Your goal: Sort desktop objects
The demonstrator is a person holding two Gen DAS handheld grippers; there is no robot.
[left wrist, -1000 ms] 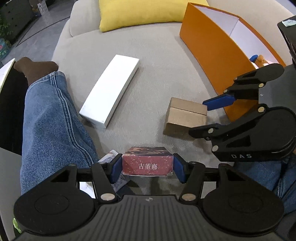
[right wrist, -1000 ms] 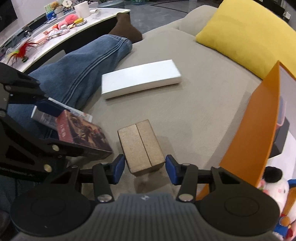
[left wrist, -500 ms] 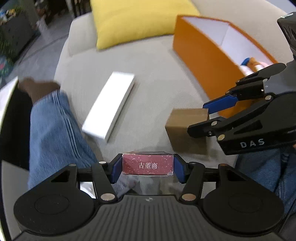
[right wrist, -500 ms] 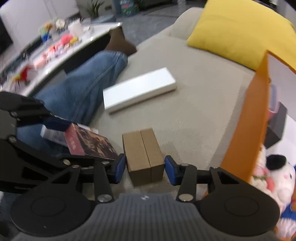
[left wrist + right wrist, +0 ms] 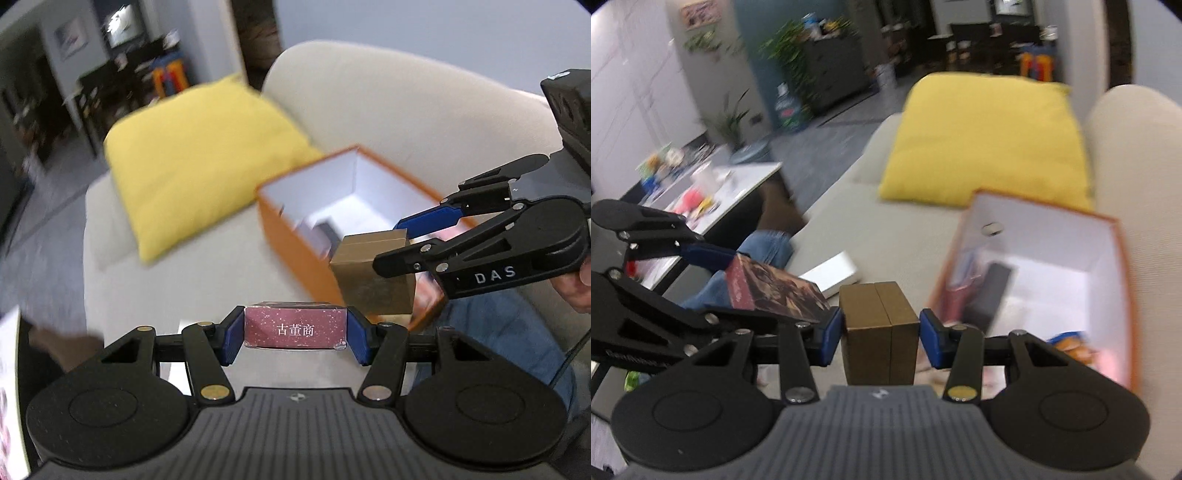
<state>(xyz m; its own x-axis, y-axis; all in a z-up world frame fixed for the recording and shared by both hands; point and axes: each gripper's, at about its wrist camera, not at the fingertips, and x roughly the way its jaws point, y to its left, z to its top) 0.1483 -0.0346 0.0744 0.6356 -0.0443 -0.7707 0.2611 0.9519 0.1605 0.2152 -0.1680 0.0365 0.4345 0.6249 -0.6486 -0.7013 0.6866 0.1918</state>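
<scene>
A person held 2 black grippers with blue pads above a beige sofa (image 5: 192,280). The left gripper (image 5: 295,332) was clamped on a small red box (image 5: 295,329) printed with white Chinese characters, its 2 pads pressed against the box's short ends. The right gripper (image 5: 881,334) was clamped on a plain brown cardboard box (image 5: 879,332), gripped by its 2 sides and lifted clear of the sofa. In the left wrist view, the cardboard box hung in front of the near corner of an open orange storage box (image 5: 295,240) with a white interior. That orange box sat on the sofa and already contained several items, too blurred to identify. A yellow cushion (image 5: 986,140) leaned against the sofa back, just beyond the orange box. A flat white box (image 5: 833,275) lay on the sofa seat, beside a leg in blue jeans (image 5: 764,247). Both views were blurred.
</scene>
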